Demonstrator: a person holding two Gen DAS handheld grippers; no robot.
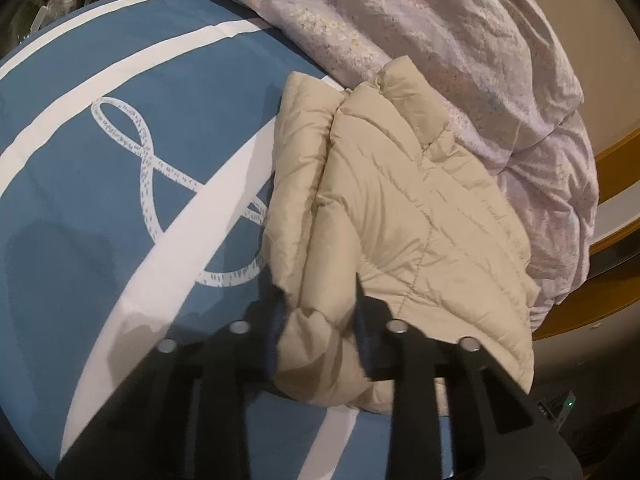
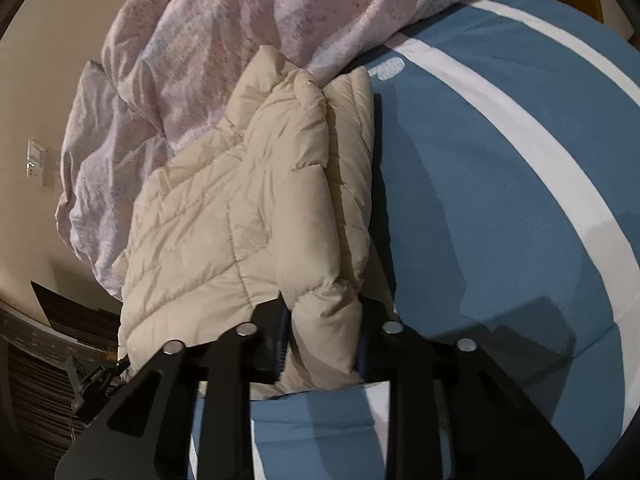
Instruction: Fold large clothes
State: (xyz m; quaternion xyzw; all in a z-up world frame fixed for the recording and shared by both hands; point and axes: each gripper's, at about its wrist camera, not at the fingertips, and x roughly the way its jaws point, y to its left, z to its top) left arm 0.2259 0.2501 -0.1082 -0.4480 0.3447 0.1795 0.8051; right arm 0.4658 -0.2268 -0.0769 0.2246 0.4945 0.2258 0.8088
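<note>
A beige quilted puffer jacket [image 1: 404, 208] lies folded lengthwise on a blue bed cover with white stripes [image 1: 100, 184]. My left gripper [image 1: 318, 300] is shut on the near end of a folded layer of the jacket, the padding bulging between the fingers. In the right wrist view the same jacket [image 2: 240, 208] lies left of centre on the blue cover [image 2: 500, 184]. My right gripper [image 2: 324, 308] is shut on a thick fold at the jacket's near end. Both grips sit low, at the cover.
A crumpled pale lilac floral duvet [image 1: 460, 40] is heaped beyond the jacket, touching its far end; it also shows in the right wrist view [image 2: 200, 40]. A wooden bed edge [image 1: 616, 236] runs along the right. A wall with a light switch [image 2: 36, 160] is at left.
</note>
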